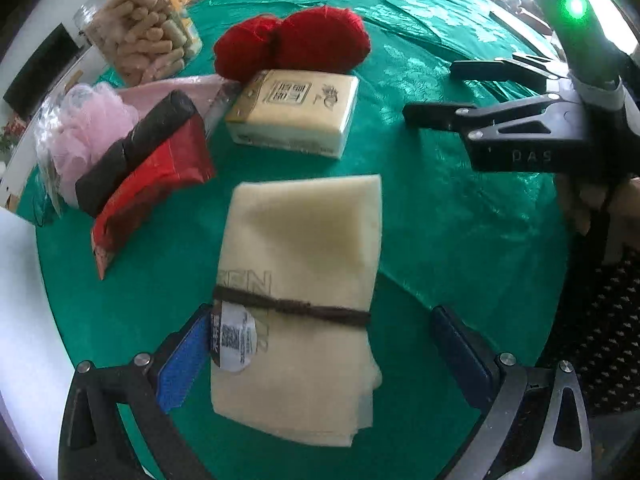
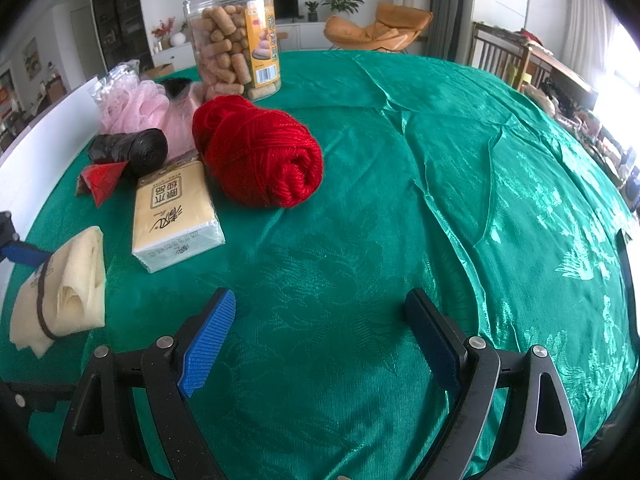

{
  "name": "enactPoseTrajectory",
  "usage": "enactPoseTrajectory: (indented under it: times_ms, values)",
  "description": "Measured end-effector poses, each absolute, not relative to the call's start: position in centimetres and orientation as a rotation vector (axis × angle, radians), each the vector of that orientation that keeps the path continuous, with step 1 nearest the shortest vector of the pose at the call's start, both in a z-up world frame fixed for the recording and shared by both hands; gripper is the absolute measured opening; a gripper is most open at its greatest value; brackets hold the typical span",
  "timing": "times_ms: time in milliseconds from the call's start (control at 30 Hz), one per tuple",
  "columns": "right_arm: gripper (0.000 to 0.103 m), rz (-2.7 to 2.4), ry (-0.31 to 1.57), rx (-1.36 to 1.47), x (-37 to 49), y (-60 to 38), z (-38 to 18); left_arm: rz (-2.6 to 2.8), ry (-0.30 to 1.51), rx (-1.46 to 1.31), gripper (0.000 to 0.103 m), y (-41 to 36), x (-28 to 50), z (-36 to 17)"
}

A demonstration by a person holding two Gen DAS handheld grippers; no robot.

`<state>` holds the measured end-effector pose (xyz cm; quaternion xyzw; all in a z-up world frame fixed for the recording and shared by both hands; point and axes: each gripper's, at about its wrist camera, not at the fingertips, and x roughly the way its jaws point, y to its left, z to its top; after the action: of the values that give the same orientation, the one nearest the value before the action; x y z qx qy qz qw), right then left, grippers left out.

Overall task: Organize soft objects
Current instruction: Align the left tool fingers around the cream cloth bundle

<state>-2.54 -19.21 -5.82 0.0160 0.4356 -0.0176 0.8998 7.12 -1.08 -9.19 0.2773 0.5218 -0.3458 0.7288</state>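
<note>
The left gripper [image 1: 320, 356] stands wide, its 2 blue-padded fingers [image 1: 182, 364] set either side of the folded cream cloth bundle tied with a dark brown band [image 1: 304, 280]. The left pad sits just beside the bundle's round paper tag [image 1: 234, 338], perhaps touching it; the right pad is clear of the cloth. The bundle lies flat on the shiny green patterned tablecloth [image 1: 460, 240], its near end between the fingers.

Beyond the bundle rests the cream rectangular pack of tissues with printed characters [image 1: 296, 114]. Behind that, touching its far edge, are the red balls of yarn [image 1: 304, 42]. Left of the tissue pack a black roll of plastic bags [image 1: 132, 152] leans across a red flat foil packet [image 1: 156, 196], and further left sits a pink mesh bath puff in a clear wrapper [image 1: 88, 128]. A clear plastic jar of tan cylinder snacks [image 1: 140, 28] stands at the far left.

The right gripper [image 2: 320, 336] is also spread wide, with nothing between its fingers, hovering over bare tablecloth; the left wrist view shows it at the right edge, well apart from the bundle. From the right wrist view, the cloth bundle is at the far left with a blue pad beside it, the tissue pack lies nearer the middle, and the yarn sits just past it.
</note>
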Motion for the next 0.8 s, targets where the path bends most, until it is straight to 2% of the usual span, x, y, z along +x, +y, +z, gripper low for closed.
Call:
enactPoseTrajectory:
  times_ms: [333, 600, 800]
  values:
    - [0.089, -0.036, 0.901, 0.033, -2.6, -19.2, -5.8, -0.525, 1.128, 0.353, 0.103, 1.0, 8.8, -9.8]
    - [0.089, -0.036, 0.901, 0.033, -2.6, -19.2, -5.8, -0.177, 1.081, 0.071, 0.103, 7.2, 10.1, -10.0]
    - [0.089, -0.036, 0.901, 0.033, -2.6, -19.2, -5.8, -0.153, 1.04, 0.074, 0.103, 7.8, 9.2, -10.4]
